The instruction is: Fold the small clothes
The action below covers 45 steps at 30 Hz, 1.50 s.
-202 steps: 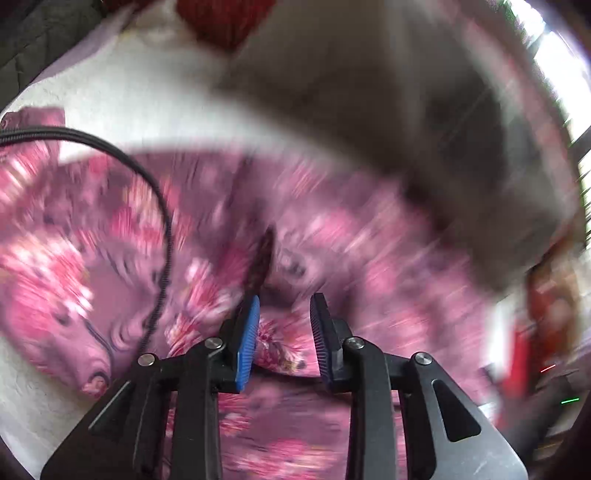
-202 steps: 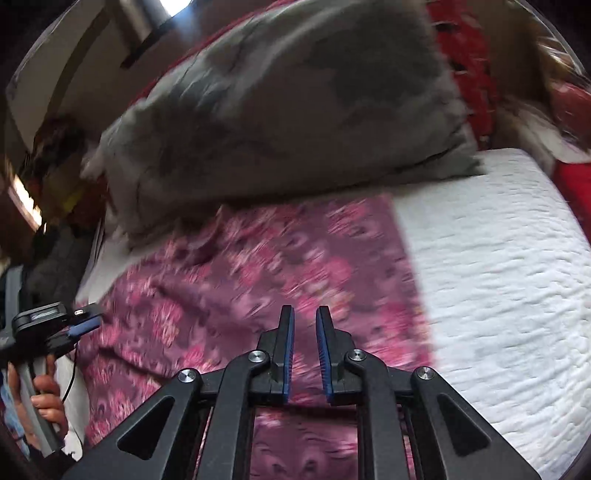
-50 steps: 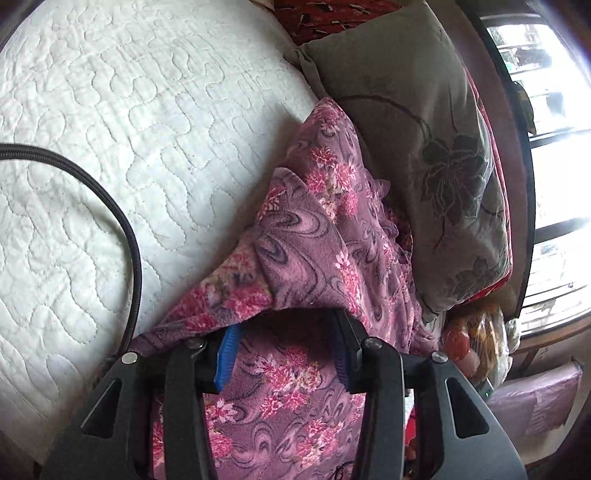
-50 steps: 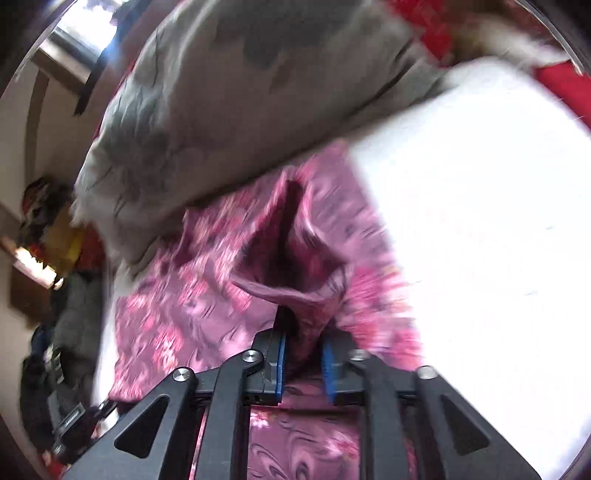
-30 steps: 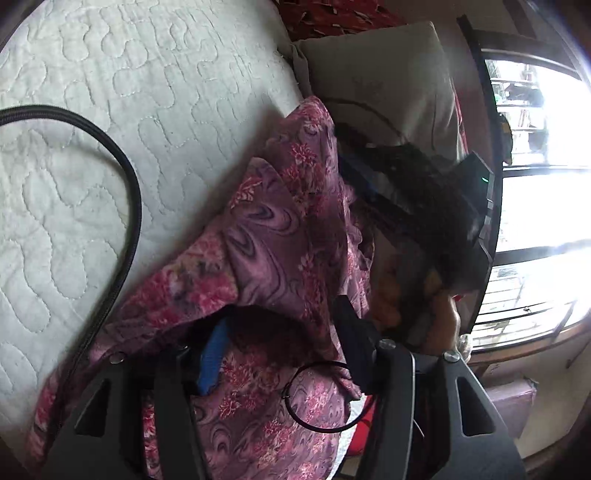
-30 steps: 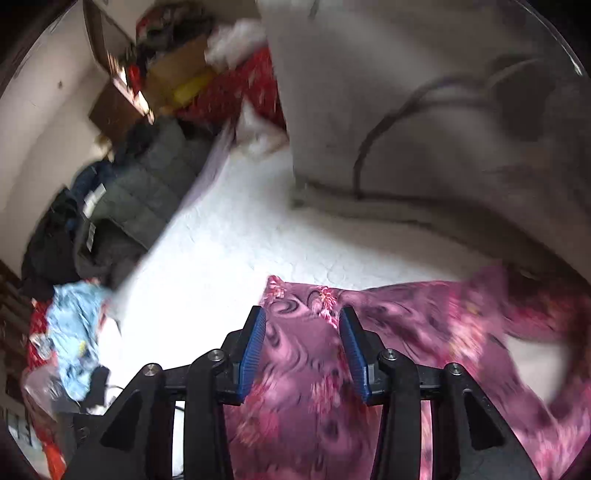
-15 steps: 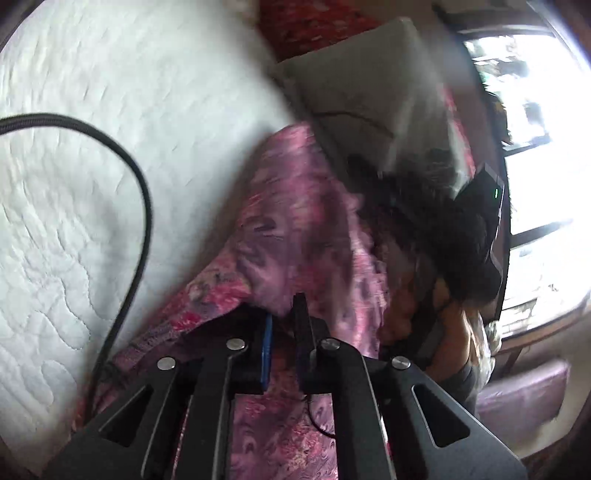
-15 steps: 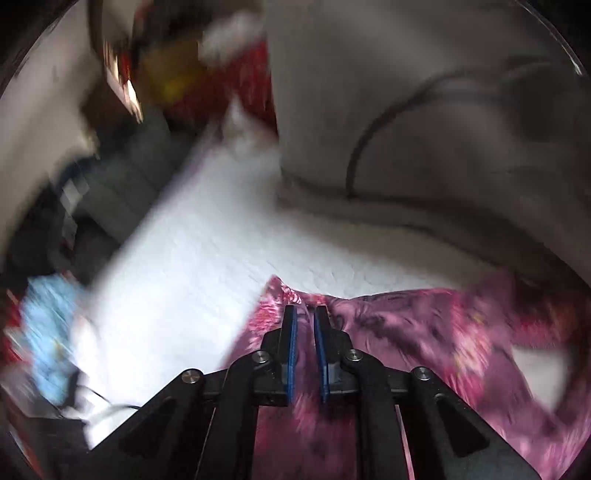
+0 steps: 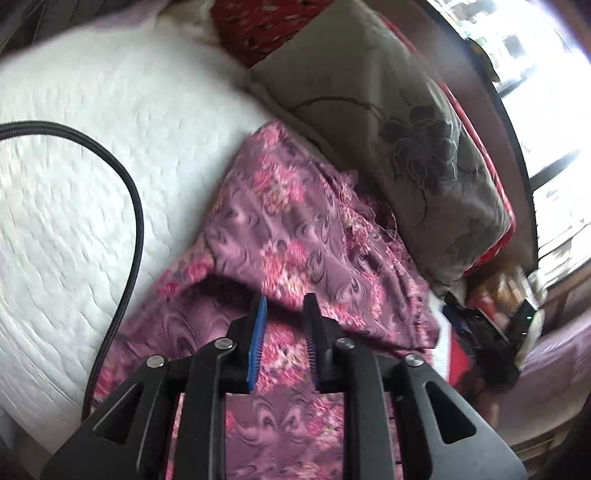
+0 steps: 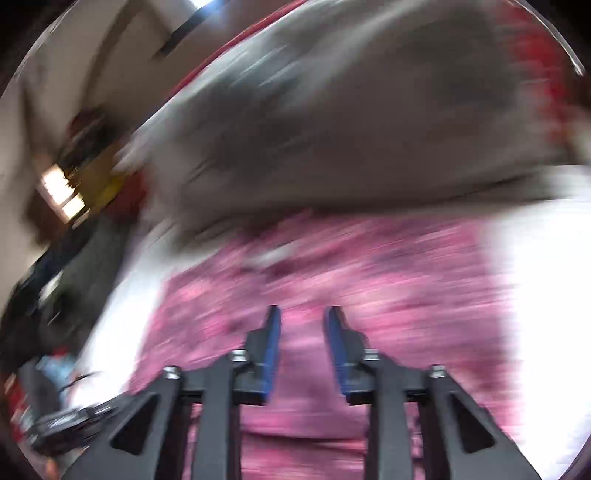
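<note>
left gripper (image 9: 283,301): black frame, blue ribbed pads, silver screws | right gripper (image 10: 301,314): black frame, blue pads, silver screws | cable (image 9: 127,206): black, braided

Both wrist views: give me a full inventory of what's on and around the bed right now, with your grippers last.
Floral garment: one, purple-pink, partly folded on the bed beside the pillow.
Quilt: one, white, covering the bed under the garment.
Pillow: one, grey with a dark flower print, along the garment's far edge.
Red patterned fabric: red, beyond the pillow.
Cable: one, black, arcing over the quilt.
Clutter: blurred, mixed colours, off the bed.
Left gripper: black with blue pads, jaws opening, nothing pinched, over the fold.
Right gripper: same build, jaws opening, empty, over the garment; view blurred.
</note>
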Available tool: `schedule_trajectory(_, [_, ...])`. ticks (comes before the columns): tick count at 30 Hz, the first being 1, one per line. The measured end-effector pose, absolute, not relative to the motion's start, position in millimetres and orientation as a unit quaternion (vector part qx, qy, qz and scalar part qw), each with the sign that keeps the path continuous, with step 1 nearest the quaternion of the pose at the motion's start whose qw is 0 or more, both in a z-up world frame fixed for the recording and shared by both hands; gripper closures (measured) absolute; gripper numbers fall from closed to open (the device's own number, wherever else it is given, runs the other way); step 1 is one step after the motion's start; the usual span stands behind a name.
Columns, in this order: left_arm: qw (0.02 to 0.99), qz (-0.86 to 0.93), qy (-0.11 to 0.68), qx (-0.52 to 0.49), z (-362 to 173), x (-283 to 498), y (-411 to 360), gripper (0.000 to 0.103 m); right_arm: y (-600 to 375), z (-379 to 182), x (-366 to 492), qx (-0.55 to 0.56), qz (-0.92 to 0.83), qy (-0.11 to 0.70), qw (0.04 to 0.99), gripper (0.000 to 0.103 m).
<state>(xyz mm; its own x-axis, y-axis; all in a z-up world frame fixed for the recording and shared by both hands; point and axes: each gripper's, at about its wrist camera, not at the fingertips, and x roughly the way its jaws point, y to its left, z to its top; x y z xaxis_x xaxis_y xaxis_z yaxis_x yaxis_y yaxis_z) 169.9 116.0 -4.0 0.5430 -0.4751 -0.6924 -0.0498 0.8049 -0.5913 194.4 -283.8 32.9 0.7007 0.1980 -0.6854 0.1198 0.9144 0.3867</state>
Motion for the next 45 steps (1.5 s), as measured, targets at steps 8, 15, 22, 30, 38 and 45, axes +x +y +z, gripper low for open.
schedule_trajectory(8, [0.839, -0.084, 0.497, -0.208, -18.6, 229.4, 108.7, 0.067, -321.3, -7.1, 190.4, 0.195, -0.012, 0.451, 0.871, 0.099])
schedule_trajectory(15, [0.848, -0.019, 0.51, -0.142, -43.6, 228.1, 120.4, 0.065, -358.5, -15.0, 165.5, 0.272, -0.02, 0.421, 0.865, 0.101])
schedule_trajectory(22, [0.853, -0.064, 0.504, -0.118, -18.1, 193.4, 109.3, 0.059, -354.4, 27.8, 125.4, 0.271, 0.037, 0.374, 0.886, 0.09])
schedule_trajectory(30, [0.834, -0.046, 0.549, -0.02, -32.0, 170.2, 79.3, 0.054, -341.3, -11.5, 110.3, 0.263, 0.046, 0.505, 0.821, 0.088])
schedule_trajectory(38, [0.802, -0.072, 0.593, 0.018, -46.0, 96.0, 79.3, 0.049, -316.8, -16.5, 37.4, 0.165, 0.073, 0.565, 0.805, 0.077])
schedule_trajectory(45, [0.771, -0.097, 0.63, -0.002, -57.1, 26.6, 101.6, 0.049, -314.0, -29.0, -28.7, 0.191, 0.079, 0.557, 0.804, 0.077])
